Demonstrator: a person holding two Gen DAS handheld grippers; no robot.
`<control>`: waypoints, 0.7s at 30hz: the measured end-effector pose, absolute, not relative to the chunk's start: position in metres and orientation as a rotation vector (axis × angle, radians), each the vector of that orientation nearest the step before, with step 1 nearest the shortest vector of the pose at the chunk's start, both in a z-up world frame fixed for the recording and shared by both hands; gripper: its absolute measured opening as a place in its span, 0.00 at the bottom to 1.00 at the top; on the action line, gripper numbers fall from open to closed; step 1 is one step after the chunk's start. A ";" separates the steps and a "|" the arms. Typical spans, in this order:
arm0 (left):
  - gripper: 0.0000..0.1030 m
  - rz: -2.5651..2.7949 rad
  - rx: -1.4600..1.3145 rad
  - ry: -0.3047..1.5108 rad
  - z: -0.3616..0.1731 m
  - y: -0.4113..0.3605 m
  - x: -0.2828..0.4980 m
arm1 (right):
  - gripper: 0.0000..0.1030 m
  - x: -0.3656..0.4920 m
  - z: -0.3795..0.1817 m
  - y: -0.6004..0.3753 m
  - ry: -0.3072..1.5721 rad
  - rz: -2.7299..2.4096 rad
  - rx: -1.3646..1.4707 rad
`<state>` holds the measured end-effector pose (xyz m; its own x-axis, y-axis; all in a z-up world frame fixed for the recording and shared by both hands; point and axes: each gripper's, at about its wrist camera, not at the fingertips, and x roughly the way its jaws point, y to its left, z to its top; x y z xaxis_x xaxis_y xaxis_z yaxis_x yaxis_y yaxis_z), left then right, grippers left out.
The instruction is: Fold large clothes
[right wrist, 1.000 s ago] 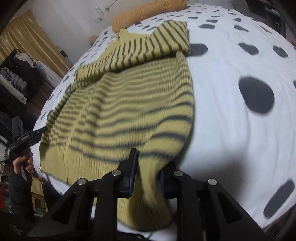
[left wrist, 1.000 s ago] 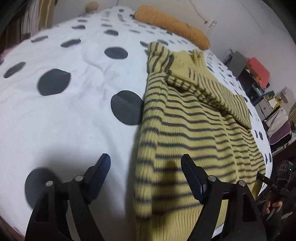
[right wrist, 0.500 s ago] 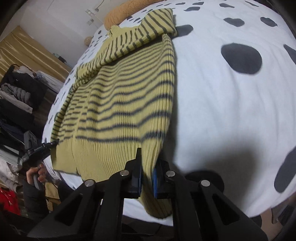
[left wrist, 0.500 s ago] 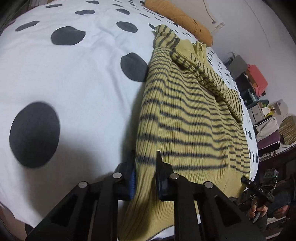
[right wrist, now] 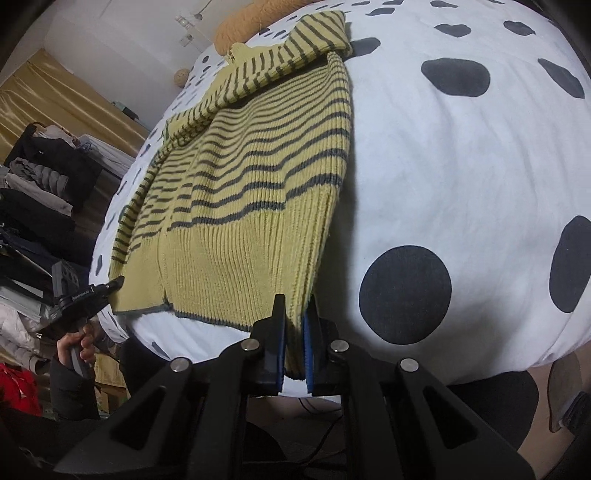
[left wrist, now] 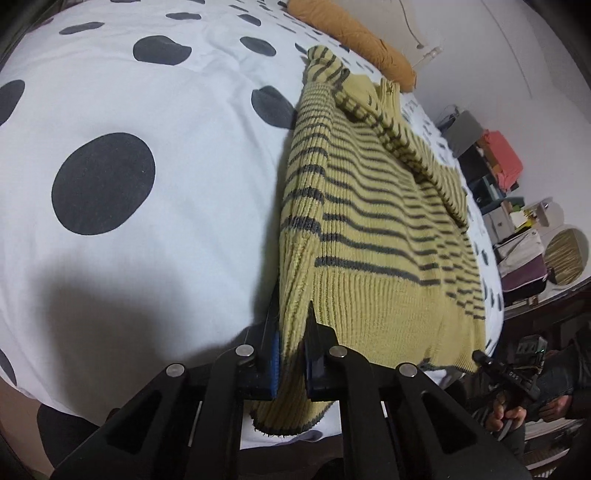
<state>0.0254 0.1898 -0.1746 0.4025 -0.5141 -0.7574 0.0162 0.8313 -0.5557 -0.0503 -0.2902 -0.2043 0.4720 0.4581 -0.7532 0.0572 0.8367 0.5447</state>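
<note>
A yellow knit sweater (left wrist: pixel 373 236) with dark stripes lies flat on a white bedspread (left wrist: pixel 155 122) printed with large dark dots, its sleeves folded across the chest and its ribbed hem at the near edge of the bed. The left gripper (left wrist: pixel 291 354) is clamped on one hem corner, knit pinched between its blue-padded fingers; the right gripper (right wrist: pixel 294 349) grips the opposite hem corner the same way.

Each wrist camera catches what the other cannot. The left view takes in the room's far side — stacked storage boxes (left wrist: pixel 491 162), a coral-coloured one among them, and bags beside the bed — with the right hand (left wrist: pixel 511 417) on its gripper handle low in the corner. The right view shows gold curtains (right wrist: pixel 40 107) and a heap of dark and grey clothes (right wrist: pixel 40 192), plus the left hand (right wrist: pixel 79 350) on its handle.

An orange pillow (left wrist: pixel 351 33) lies at the head of the bed beyond the sweater's collar. The grippers' black frames block the bottom of both views.
</note>
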 end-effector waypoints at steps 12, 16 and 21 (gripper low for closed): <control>0.08 -0.288 -0.456 1.147 -0.188 0.203 0.017 | 0.05 -0.068 -0.198 -0.304 1.076 0.240 0.606; 0.16 -0.186 -0.253 1.134 -0.167 0.175 0.016 | 0.05 -0.059 -0.222 -0.294 1.142 0.143 0.505; 0.88 -0.123 -0.046 1.096 -0.154 0.124 0.009 | 0.47 -0.054 -0.202 -0.257 1.101 0.134 0.305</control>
<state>0.0086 0.1242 -0.1535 0.4513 -0.1225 -0.8839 0.0770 0.9922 -0.0981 -0.0541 -0.2571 -0.2020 0.4495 0.2563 -0.8557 0.0439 0.9505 0.3077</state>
